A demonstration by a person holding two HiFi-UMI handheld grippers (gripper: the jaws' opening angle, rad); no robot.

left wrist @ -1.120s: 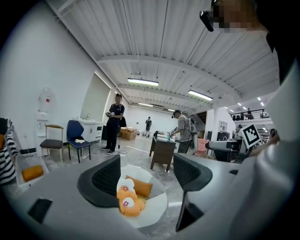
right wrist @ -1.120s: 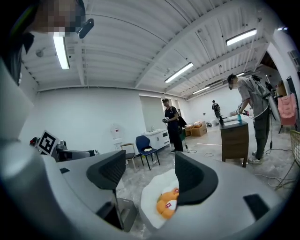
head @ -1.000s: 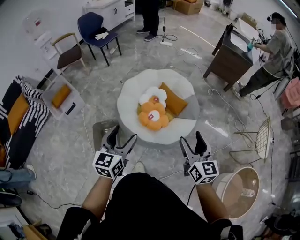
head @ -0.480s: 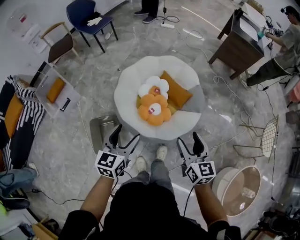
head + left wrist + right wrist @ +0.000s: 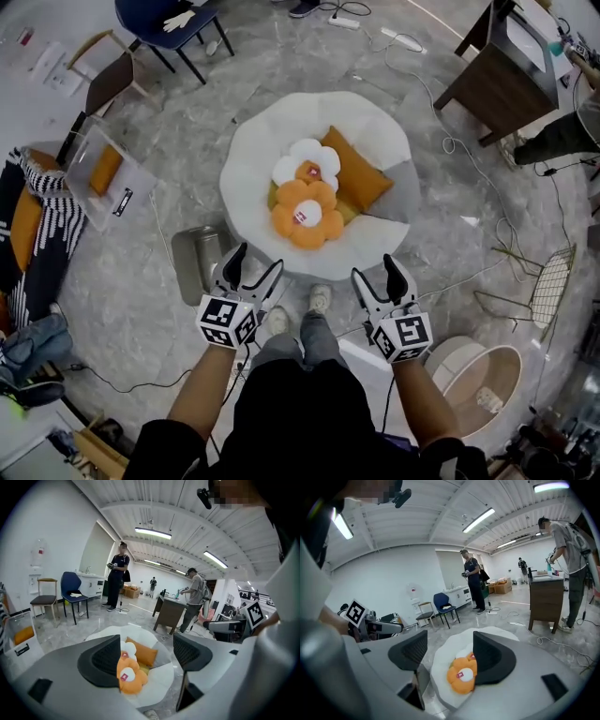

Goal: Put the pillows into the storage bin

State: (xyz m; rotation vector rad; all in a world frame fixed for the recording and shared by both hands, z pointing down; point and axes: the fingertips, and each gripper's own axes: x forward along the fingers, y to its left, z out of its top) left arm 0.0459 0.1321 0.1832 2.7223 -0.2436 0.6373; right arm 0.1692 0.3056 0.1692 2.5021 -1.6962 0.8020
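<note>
Pointing forward and down over the person's knees, the left gripper (image 5: 253, 264) and the right gripper (image 5: 377, 272) hang side by side above the marble floor (image 5: 122, 309), apart from each other. Each gripper view shows its jaws standing wide apart with nothing between the fingers (image 5: 101, 660); both tools are empty, and the pillows appear only in the distance through the gaps. The person's light shoes (image 5: 321, 298) show between the two grippers. Just left of the left gripper a grey metal can (image 5: 197, 258) stands on the floor. Beyond the fingertips lies a large white floor cushion (image 5: 272, 122) with a scalloped edge, and the pillows are piled at its middle. An orange flower pillow (image 5: 304, 214) is nearest, a white flower pillow (image 5: 307, 167) is just behind and touching it, and an orange square pillow (image 5: 358, 180) leans at their right. Neither gripper touches any of them. The storage bin (image 5: 131, 173), clear-walled, sits well to the left of the cushion, beside a striped seat (image 5: 47, 225), and already holds one orange pillow (image 5: 105, 169). At the right, near the right gripper, is a round tub (image 5: 487, 375), with a wire chair (image 5: 553, 277) past it. Farther off stand a blue chair (image 5: 164, 19) and a brown desk (image 5: 506, 80).
</note>
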